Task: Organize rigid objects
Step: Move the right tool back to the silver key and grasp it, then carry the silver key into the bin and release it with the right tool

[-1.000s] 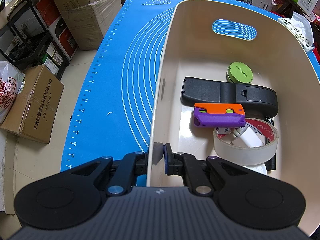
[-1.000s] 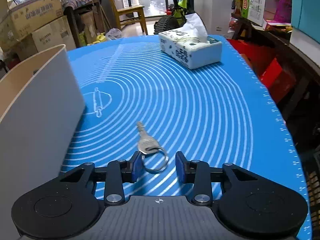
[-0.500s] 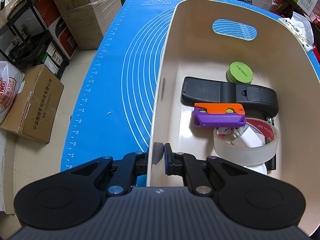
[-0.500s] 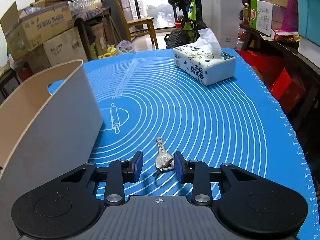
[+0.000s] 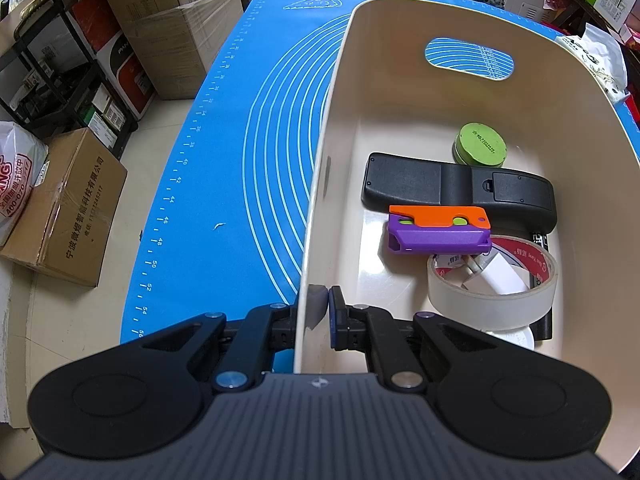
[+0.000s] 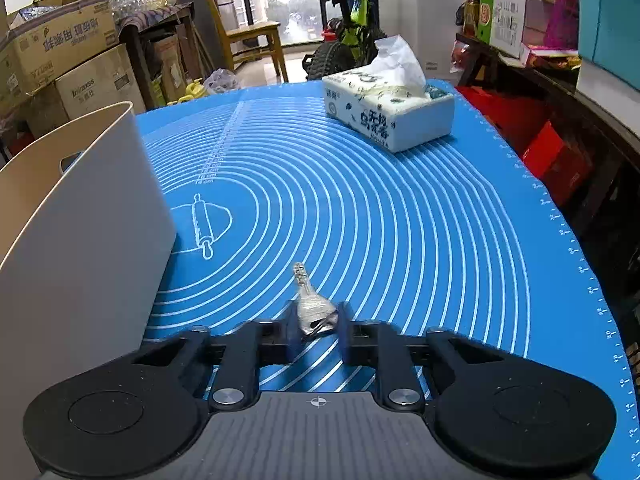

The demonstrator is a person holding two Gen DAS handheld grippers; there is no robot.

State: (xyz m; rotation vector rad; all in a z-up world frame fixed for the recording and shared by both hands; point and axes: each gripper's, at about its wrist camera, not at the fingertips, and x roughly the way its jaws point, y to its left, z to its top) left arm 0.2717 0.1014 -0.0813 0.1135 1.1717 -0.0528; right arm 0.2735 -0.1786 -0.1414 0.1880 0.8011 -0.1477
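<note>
The right gripper (image 6: 318, 322) pinches the key (image 6: 311, 304), blade pointing to 12 o'clock; the bin (image 6: 80, 216) lies at 9 o'clock, its wall clamped by the left gripper (image 5: 316, 316).

You have a blue baking mat (image 6: 400, 216) under your work, a tissue box (image 6: 390, 114) at its far end, stacked cardboard boxes (image 5: 60, 208) on the floor, and a wooden chair (image 6: 252, 40) beyond.
</note>
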